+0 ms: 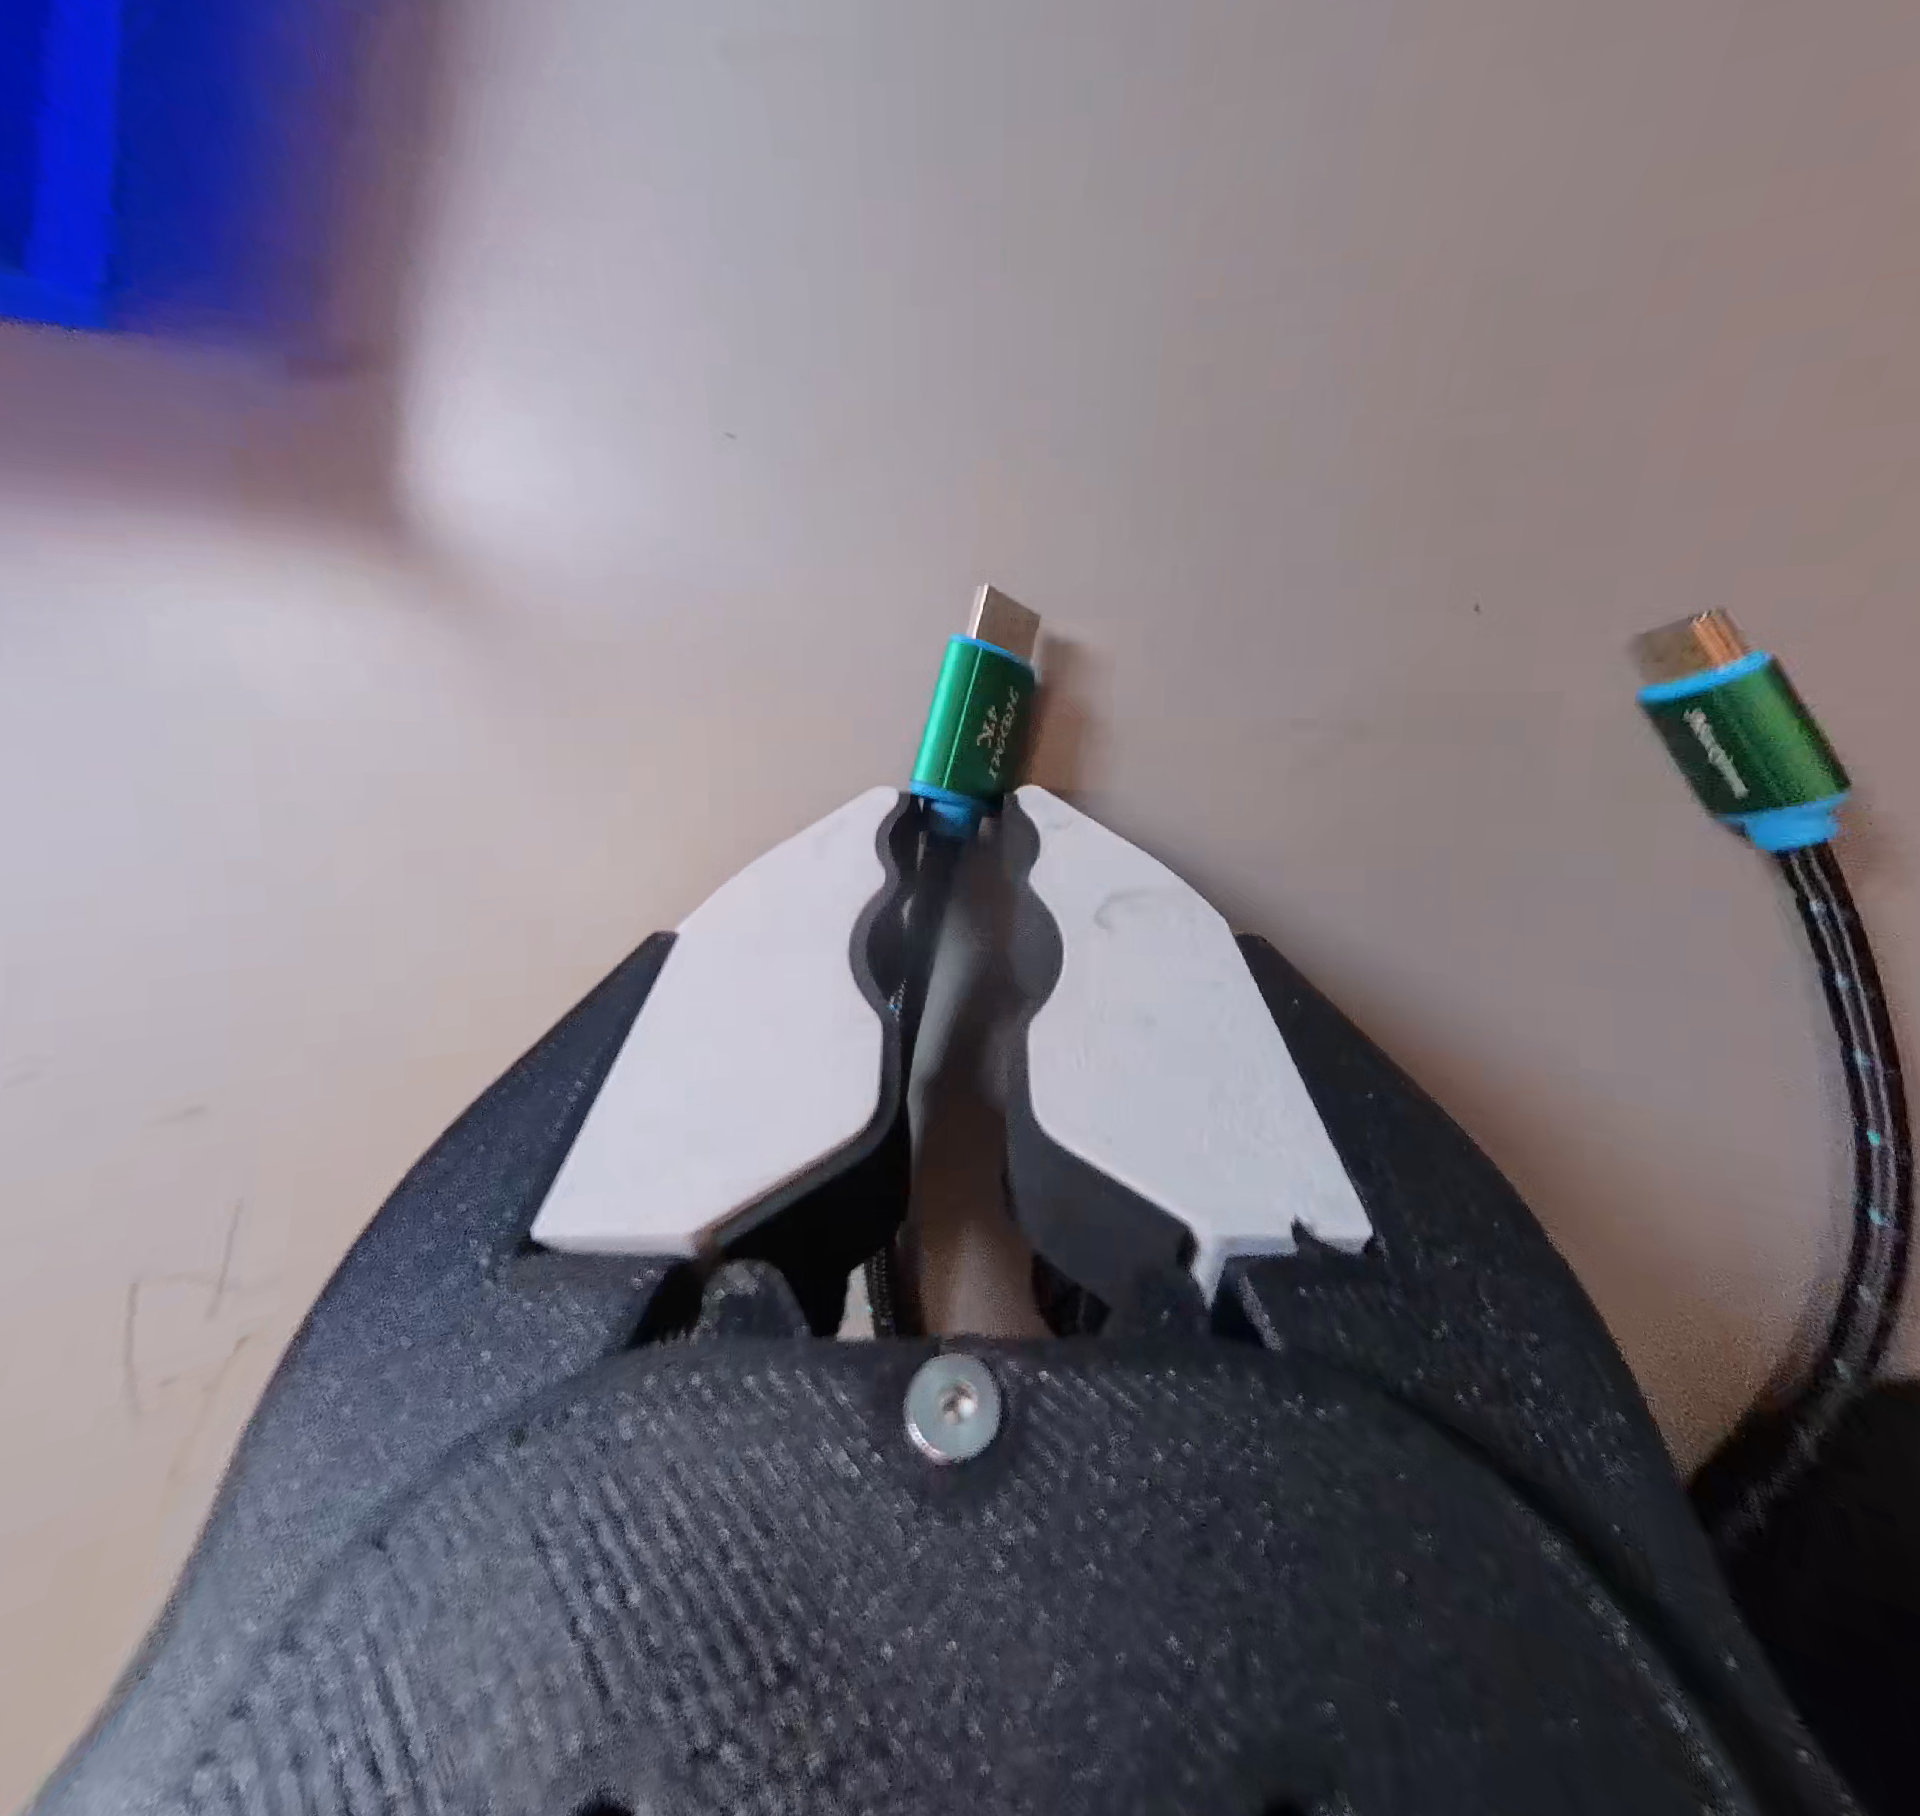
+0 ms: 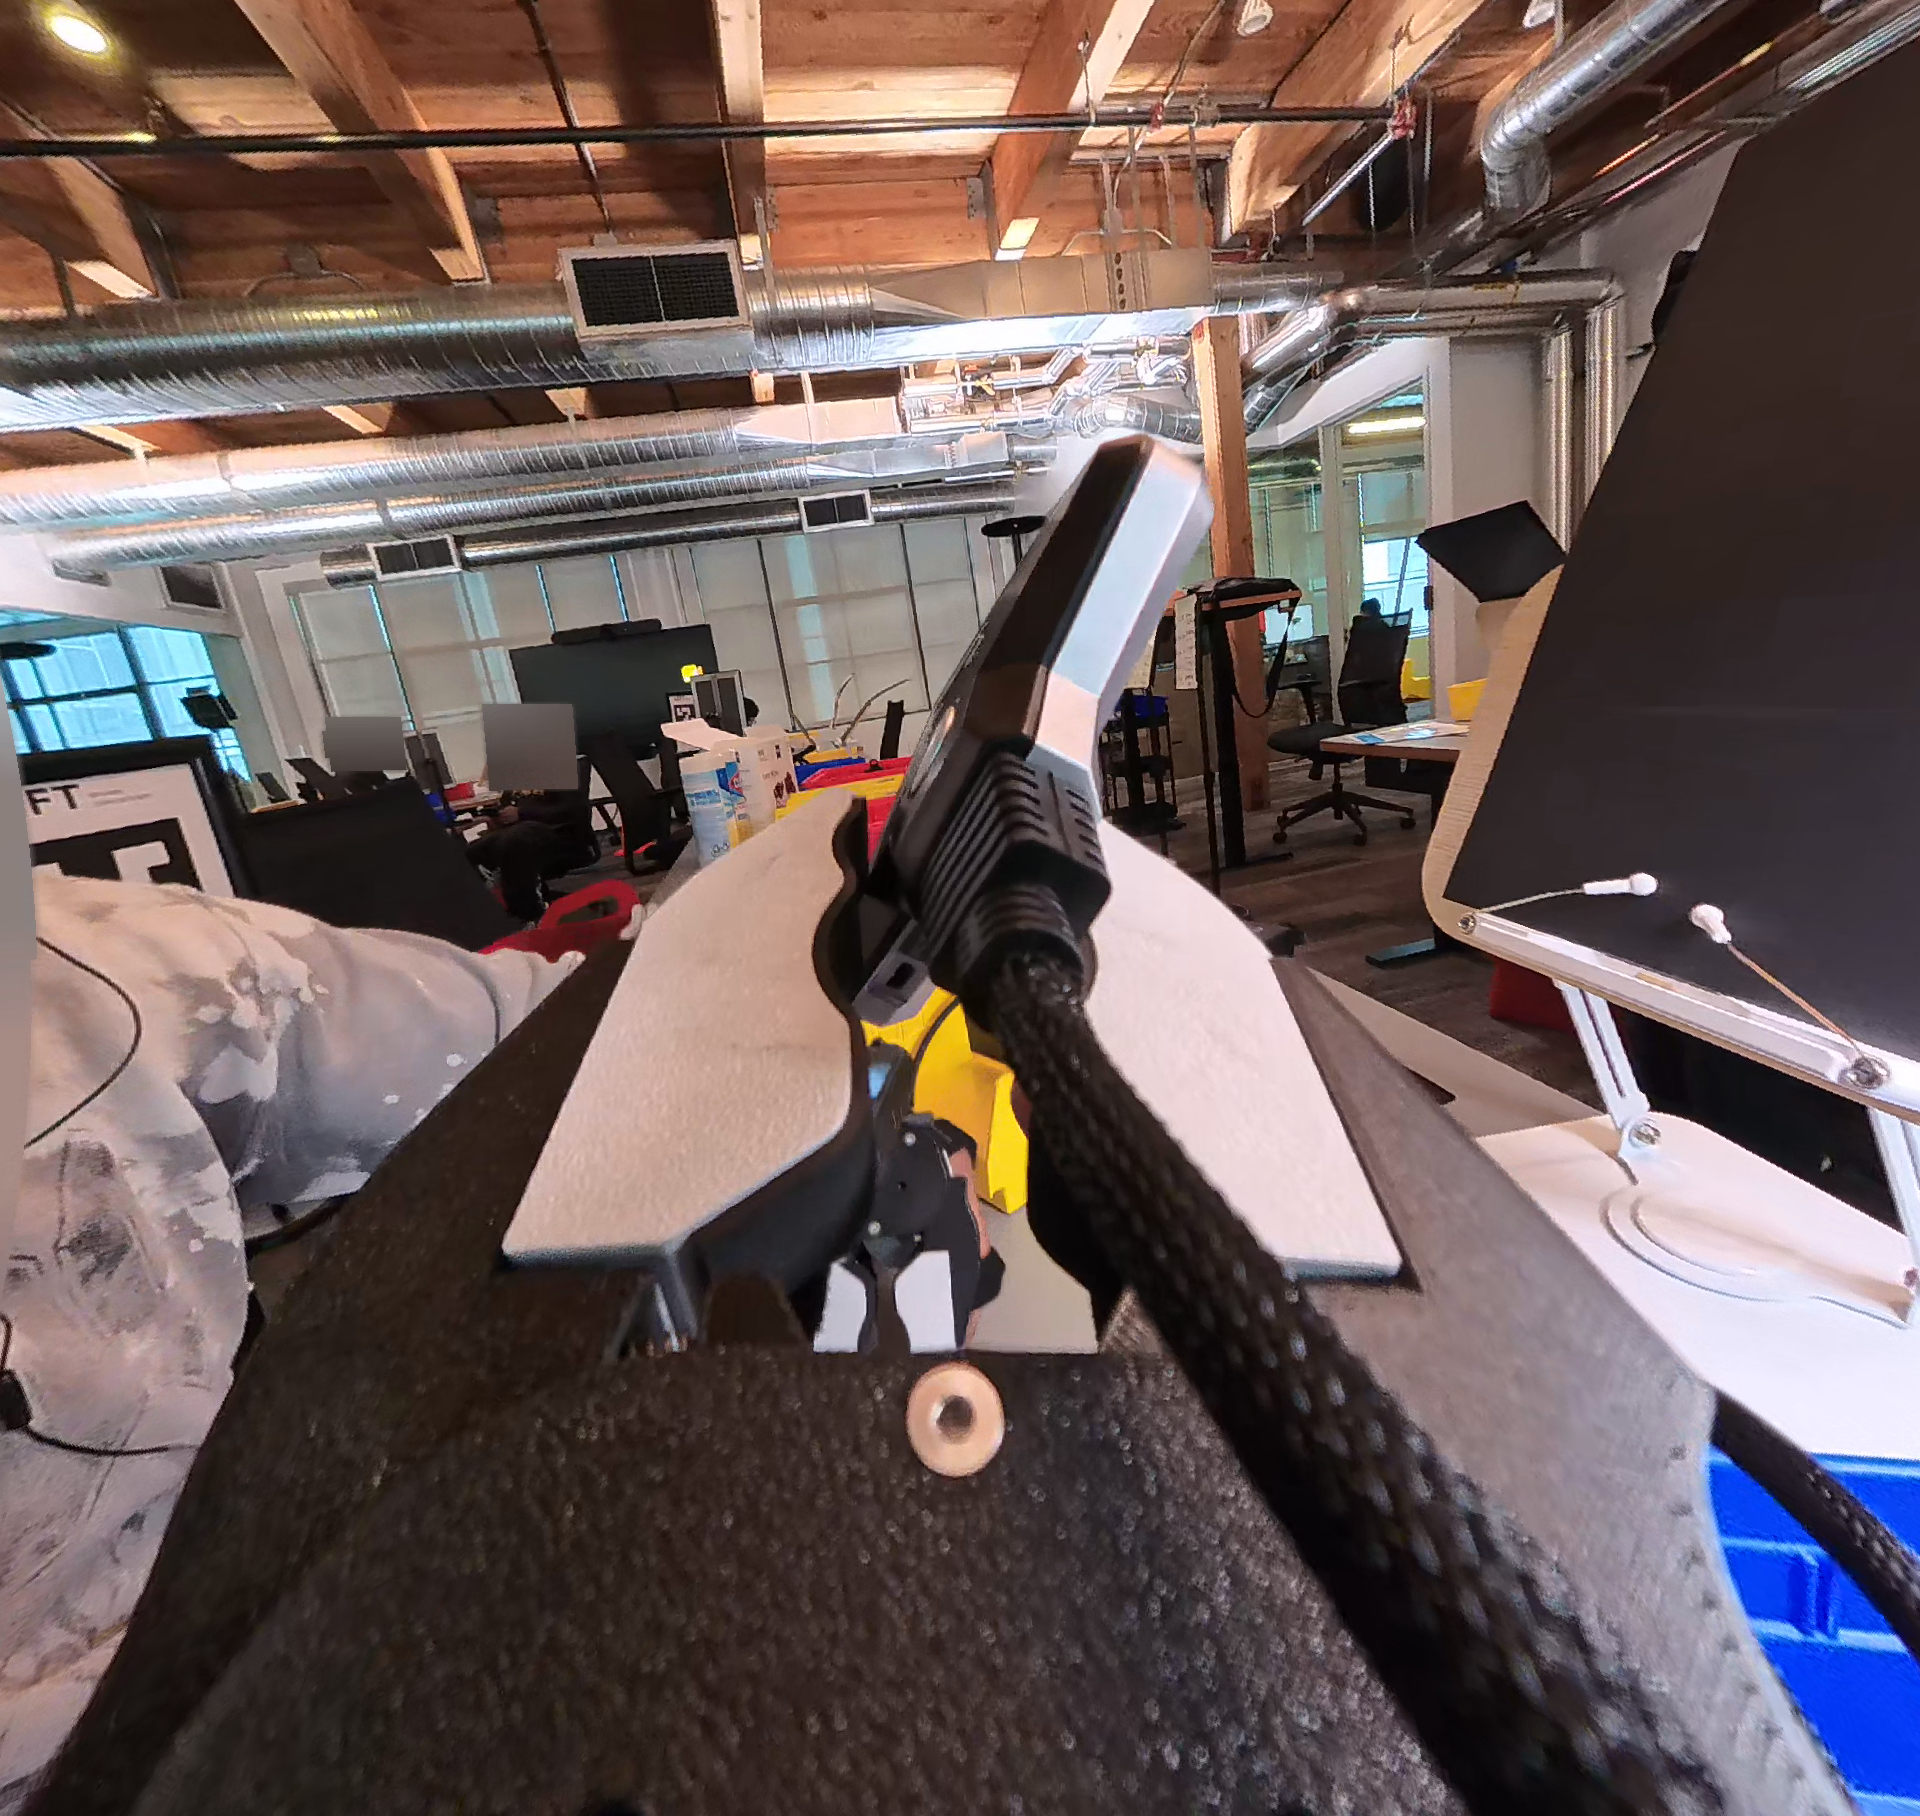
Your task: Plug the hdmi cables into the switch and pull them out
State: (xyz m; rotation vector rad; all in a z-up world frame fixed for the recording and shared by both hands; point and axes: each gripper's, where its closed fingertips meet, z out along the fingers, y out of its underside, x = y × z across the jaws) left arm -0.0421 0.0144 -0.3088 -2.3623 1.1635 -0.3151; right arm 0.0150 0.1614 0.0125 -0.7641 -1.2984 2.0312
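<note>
The left gripper [image 1: 958, 805] is closed on a green plug [image 1: 981, 715] at its blue collar, mid-frame, metal tip pointing up over the pale table [image 1: 1247, 312]. A second plug [image 1: 1737, 732] lies free at right. The right gripper [image 2: 971, 893] clamps the switch [image 2: 1049, 654], raised at frame centre, its braided cable [image 2: 1195, 1195] trailing toward the lower right.

Blue bin [image 2: 1808, 1600], yellow bin [image 2: 961, 1091] — steel ducts [image 2: 312, 353] overhead.

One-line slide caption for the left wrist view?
Left gripper shut on one green HDMI plug over the table; a second plug lies free to its right.
</note>
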